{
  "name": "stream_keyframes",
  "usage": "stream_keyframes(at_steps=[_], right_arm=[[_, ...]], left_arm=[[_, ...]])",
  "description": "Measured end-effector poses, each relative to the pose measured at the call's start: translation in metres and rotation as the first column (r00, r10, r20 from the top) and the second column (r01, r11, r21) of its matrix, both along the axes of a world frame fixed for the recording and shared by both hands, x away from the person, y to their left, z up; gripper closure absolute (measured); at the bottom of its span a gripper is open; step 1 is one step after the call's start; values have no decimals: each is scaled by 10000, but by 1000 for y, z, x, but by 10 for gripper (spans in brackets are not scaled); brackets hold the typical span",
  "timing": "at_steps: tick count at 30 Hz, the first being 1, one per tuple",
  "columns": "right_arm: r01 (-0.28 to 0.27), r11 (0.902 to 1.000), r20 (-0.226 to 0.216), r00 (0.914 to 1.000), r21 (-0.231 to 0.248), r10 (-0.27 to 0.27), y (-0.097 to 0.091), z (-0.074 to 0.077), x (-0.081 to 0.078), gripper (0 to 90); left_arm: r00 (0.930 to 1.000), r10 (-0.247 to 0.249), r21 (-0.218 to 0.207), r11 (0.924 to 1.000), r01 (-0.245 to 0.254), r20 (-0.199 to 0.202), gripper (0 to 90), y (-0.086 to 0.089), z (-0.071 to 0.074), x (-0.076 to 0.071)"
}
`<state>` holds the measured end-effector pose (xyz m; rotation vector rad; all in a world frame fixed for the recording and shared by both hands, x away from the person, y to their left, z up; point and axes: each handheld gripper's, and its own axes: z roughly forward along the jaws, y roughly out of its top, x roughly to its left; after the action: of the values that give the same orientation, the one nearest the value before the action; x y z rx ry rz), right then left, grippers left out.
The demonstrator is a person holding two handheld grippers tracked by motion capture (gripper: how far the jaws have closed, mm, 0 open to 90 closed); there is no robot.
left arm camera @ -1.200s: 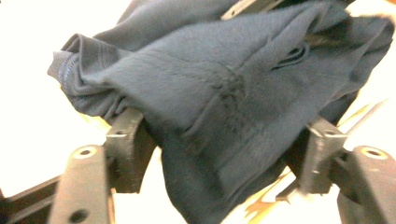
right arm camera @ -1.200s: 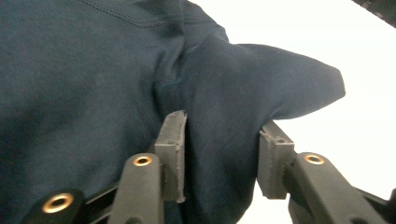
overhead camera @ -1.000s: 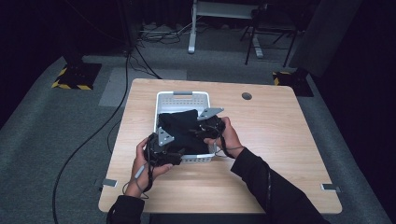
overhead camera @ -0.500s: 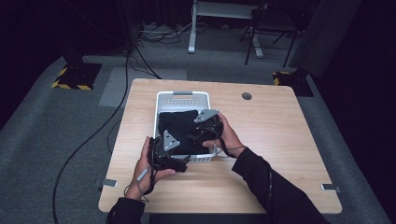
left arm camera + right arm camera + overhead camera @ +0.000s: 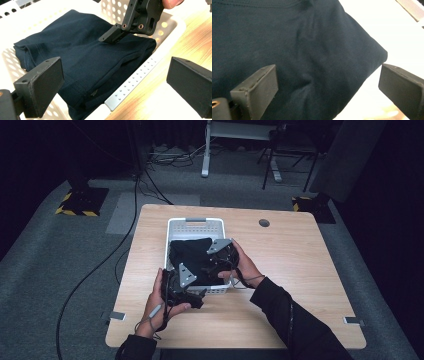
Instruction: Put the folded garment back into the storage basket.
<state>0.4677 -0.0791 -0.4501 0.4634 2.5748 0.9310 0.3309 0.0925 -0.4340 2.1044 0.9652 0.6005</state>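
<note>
No readable text, label, brand or number anywhere: none on the dark folded garment [image 5: 82, 62], none on the white basket [image 5: 140, 77].

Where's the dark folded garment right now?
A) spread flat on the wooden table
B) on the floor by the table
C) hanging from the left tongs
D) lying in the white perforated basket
D: the dark garment lies folded inside the white basket, and both the left tongs and the right tongs stand open, off the cloth.
</note>
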Motion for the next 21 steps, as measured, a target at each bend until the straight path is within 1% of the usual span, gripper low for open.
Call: stream_keyframes(at_steps=[2, 3, 4, 5, 8, 9, 12, 17, 21], right_arm=[[43, 10000, -26, 10000, -89, -43, -1, 0, 1, 32], [70, 9999, -111, 9999, -119, -71, -2, 0, 1, 34], [70, 9999, -111, 9999, -119, -71, -2, 0, 1, 34], [117, 9998, -29, 9999, -156, -117, -3, 0, 1, 40], [92, 9997, -78, 9999, -214, -94, -5, 1, 2, 40], [86, 9997, -68, 9999, -214, -87, -6, 1, 2, 40], [32, 9997, -19, 10000, -256, -32, -7, 3, 1, 41], [11, 9995, 75, 10000, -308, -9, -9, 6, -2, 52], [-7, 9996, 16, 10000, -277, 7, -12, 9, -5, 53]], left_arm=[[10000, 23, 84, 10000, -23, -11, 13, -1, 0, 0], [10000, 30, 164, 9999, -31, 71, 14, -2, 0, -1], [9999, 49, 252, 9997, -52, 129, 14, -3, 1, -1], [9995, 169, 403, 9990, -179, 256, 15, -4, 1, -2], [9995, 118, 334, 9994, -128, 300, 17, -5, 1, -4], [9994, 110, 436, 9990, -125, 336, 17, -5, 2, -4], [9990, 151, 313, 9994, -164, 430, 17, -6, 3, -6], [9982, 174, 241, 9995, -188, 572, 17, -8, 6, -10], [9977, 132, 222, 9996, -147, 660, 17, -11, 8, -13]])
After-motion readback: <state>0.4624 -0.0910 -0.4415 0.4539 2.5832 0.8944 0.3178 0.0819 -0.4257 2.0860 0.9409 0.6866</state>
